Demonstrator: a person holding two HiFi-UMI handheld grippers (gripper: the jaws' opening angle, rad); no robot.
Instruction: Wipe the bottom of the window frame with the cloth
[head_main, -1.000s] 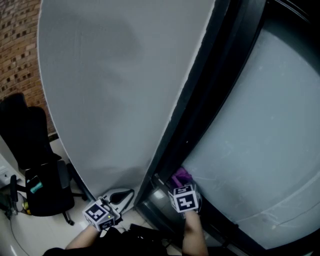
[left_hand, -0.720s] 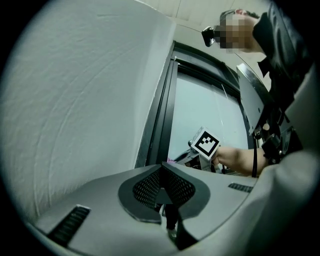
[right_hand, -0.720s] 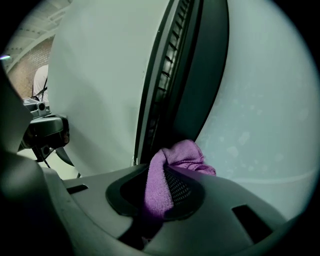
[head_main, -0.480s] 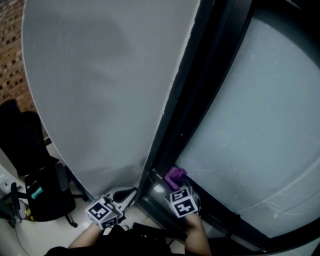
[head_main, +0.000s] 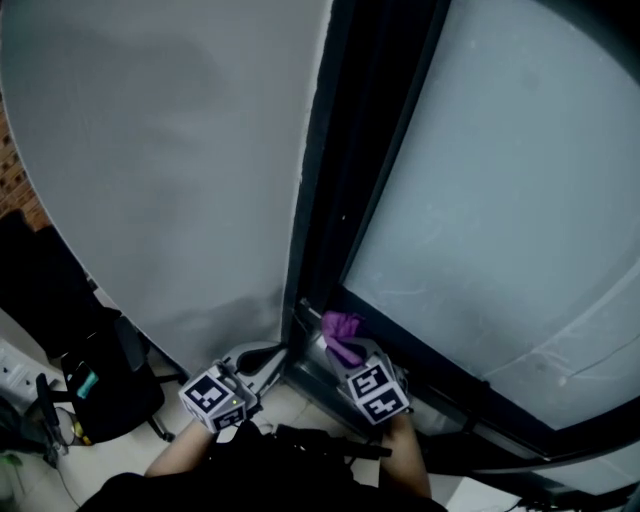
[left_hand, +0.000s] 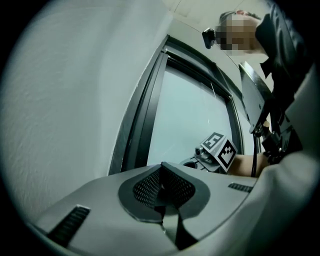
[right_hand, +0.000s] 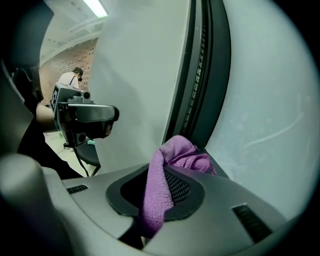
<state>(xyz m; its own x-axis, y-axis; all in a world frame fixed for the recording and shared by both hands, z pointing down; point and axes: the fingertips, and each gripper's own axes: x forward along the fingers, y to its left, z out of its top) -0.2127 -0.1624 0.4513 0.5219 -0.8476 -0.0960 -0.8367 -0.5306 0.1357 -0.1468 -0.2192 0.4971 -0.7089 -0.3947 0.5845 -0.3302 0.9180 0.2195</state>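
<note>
By frame (head_main: 352, 150), cloth (head_main: 340, 328) (purple) in right tongs (head_main: 348, 352)

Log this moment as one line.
right gripper: shut on purple cloth | cloth by window frame bottom corner | left gripper: shut, empty

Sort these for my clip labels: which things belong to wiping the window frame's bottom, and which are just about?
Job: purple cloth, right tool shut on it, window frame.
Just about: black office chair, left tool shut on nothing, wall.
</note>
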